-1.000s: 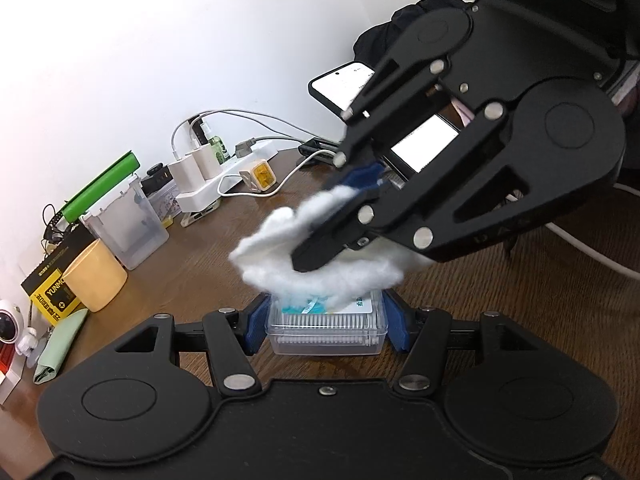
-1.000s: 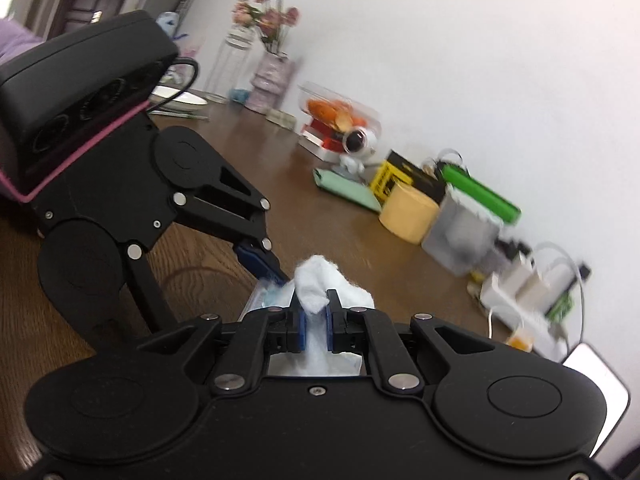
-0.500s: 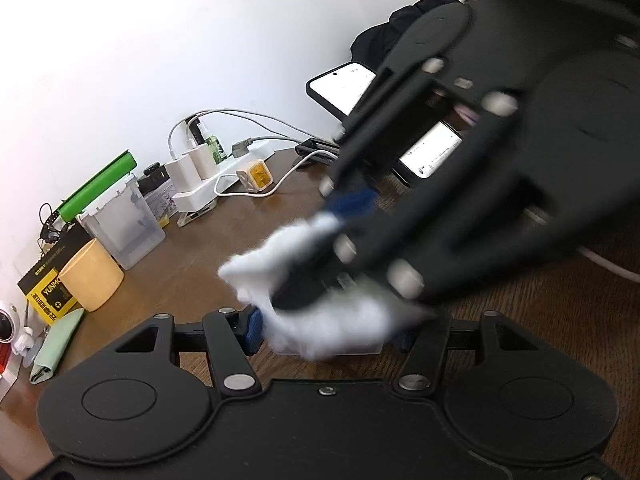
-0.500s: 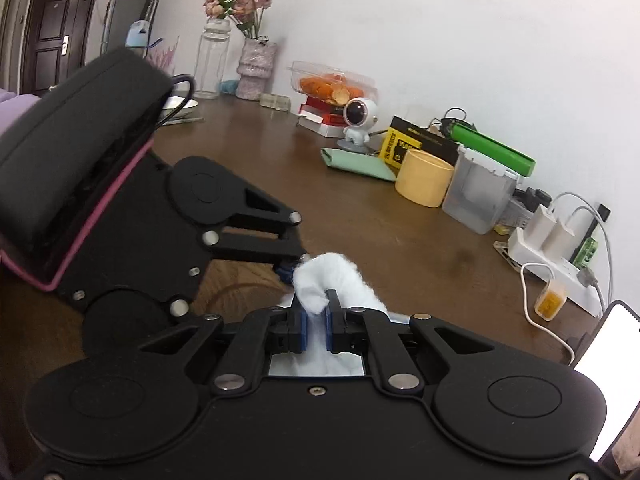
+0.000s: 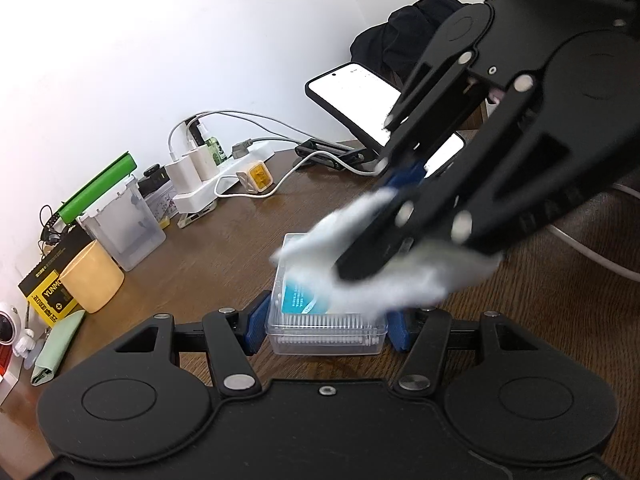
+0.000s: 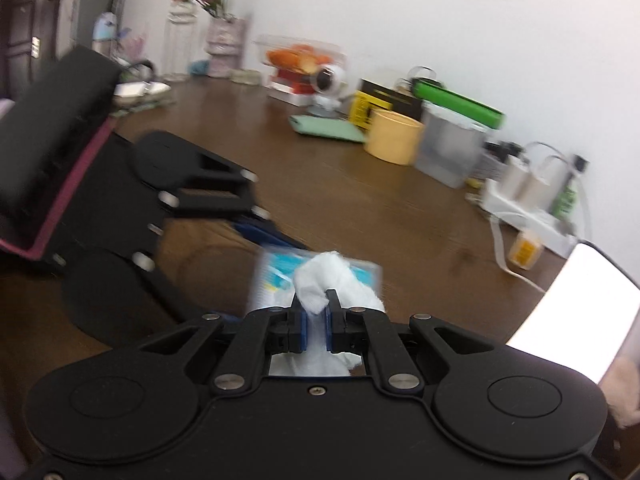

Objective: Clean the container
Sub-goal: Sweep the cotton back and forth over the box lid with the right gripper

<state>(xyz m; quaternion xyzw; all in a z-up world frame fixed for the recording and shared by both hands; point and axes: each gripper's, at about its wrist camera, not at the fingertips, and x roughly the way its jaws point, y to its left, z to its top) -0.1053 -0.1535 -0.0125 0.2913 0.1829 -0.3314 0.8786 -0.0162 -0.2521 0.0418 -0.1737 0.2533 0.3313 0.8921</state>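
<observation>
Wiping underway. Left gripper clamps the clear container just above the table; right gripper pinches a white cloth against its lid. Remaining sides look unwiped; can't confirm.

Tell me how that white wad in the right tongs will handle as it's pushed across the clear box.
The white wad looks soft and floppy: it bulges and folds around the right tongs. It probably weighs very little, since its loose edges hang free over the clear box. It likely drags rather than slides, so the left tongs bracing the box helps.
</observation>
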